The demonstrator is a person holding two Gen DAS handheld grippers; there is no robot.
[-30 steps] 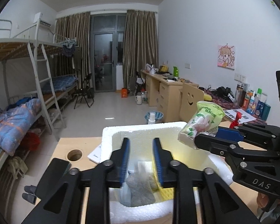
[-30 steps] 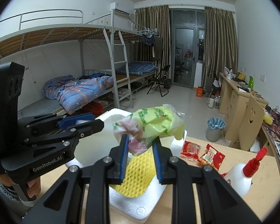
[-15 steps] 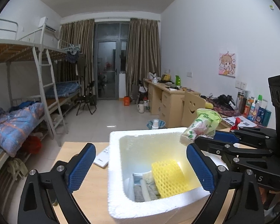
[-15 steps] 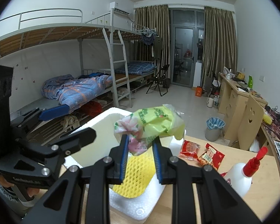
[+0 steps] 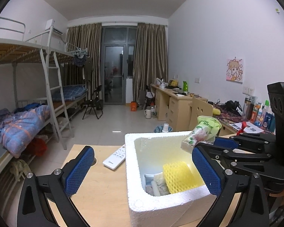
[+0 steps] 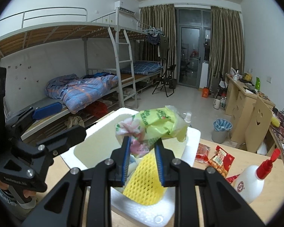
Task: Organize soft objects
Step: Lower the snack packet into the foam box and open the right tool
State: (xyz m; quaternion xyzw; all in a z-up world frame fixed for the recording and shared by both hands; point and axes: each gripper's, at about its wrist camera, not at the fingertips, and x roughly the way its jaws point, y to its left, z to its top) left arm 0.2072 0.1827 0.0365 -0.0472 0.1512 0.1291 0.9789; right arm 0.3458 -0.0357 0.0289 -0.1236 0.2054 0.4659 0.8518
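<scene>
My right gripper pinches the tissue pack by one corner, above the foam box. My left gripper is opening, nothing between its jaws. Risk: the thin corner grip slips and the pack drops outside the box.

Remote left of box (net inside).

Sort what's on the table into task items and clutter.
Task items: foam box, yellow foam net, green tissue pack held in the right gripper.
Clutter: remote control, red snack packets, white glue bottle.
</scene>
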